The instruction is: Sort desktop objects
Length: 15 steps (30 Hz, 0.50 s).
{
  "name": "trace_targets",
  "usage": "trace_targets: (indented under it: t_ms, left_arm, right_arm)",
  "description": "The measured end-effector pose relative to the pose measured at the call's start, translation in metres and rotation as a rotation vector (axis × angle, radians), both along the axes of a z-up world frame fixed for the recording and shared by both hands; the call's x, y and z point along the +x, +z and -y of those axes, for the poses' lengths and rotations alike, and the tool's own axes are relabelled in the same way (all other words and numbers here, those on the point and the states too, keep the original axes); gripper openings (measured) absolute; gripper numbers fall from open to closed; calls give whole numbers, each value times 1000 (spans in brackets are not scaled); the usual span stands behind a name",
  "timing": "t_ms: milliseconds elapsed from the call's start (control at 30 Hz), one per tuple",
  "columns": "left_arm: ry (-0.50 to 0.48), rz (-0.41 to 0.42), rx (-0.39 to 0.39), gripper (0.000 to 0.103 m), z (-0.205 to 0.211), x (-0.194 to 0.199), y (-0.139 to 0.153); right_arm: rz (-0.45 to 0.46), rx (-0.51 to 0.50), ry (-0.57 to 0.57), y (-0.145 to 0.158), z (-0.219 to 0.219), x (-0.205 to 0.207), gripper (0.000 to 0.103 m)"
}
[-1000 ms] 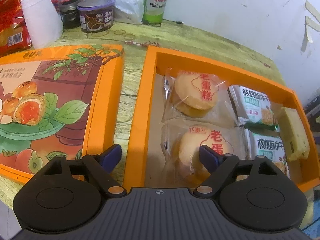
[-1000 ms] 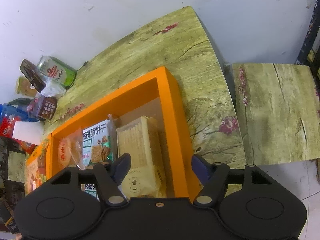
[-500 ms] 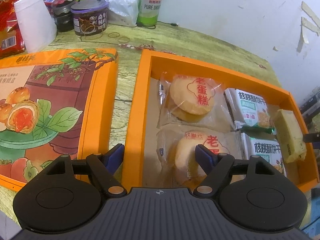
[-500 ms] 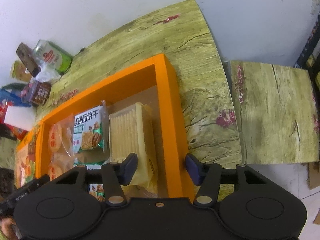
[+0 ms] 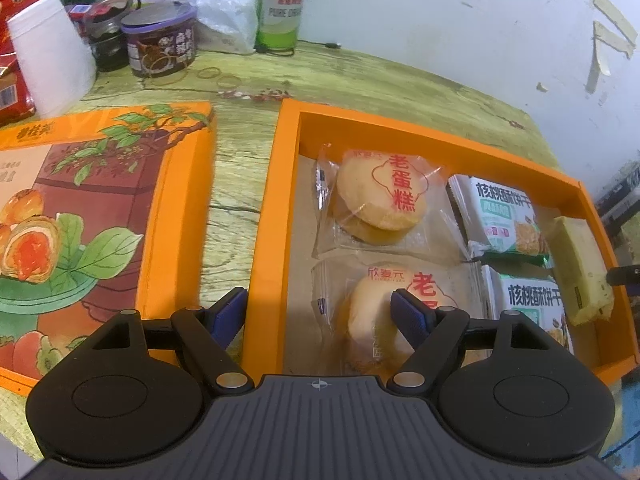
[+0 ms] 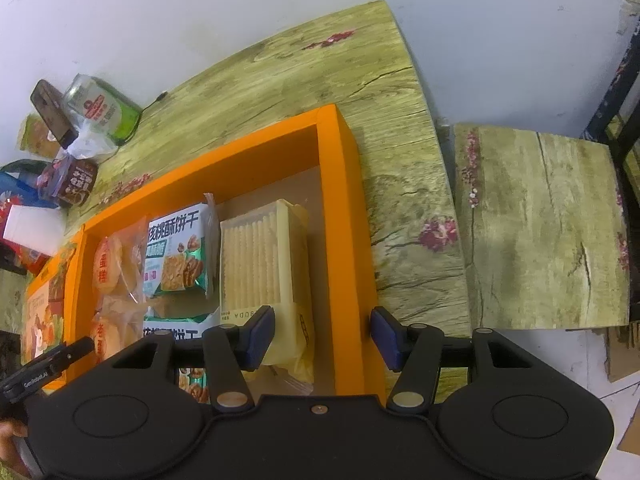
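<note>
The cracker pack (image 6: 260, 256) lies at the right end of the orange box tray (image 6: 340, 208) on the table (image 6: 328, 72), close beside the tray's right wall. Its long axis runs straight away from the right hand-held gripper (image 6: 323, 336), so the jaws sit across its narrow width. That makes the right hand much the nearer, and probably the one to take it. The right jaws have just been closing but stand apart. One pad overlaps the near end of the pack, the other hangs outside the wall, so pack and wall are both between them, with no clamp visible. The left hand-held gripper (image 5: 318, 312) has also just been closing and is apart. It straddles the tray's left wall, with one finger over the nearer egg cake (image 5: 384, 316). Both egg cakes carry red "老蛋糕"; the farther one (image 5: 380, 196) shows it whole. The walnut biscuit packs (image 5: 502, 208) read "核桃酥饼干". The green can (image 5: 282, 4) at the back shows "PURE DRA…". The box lid (image 5: 92, 216) lies to the left. The left tool's body reads "GenRobot.AI" in the right view.
</note>
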<state>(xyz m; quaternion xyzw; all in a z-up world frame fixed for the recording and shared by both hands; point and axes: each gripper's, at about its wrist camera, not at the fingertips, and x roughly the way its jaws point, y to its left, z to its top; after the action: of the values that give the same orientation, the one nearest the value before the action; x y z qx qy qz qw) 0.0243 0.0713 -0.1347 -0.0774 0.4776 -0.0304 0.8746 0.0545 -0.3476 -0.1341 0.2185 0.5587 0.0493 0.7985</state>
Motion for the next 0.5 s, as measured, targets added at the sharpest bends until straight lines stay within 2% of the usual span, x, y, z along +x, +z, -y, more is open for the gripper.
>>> trace_targets:
  t_ms: [500]
  left_arm:
    - [-28, 5, -1, 79, 3, 3, -1]
  right_arm:
    - [4, -10, -32, 0, 5, -12, 53]
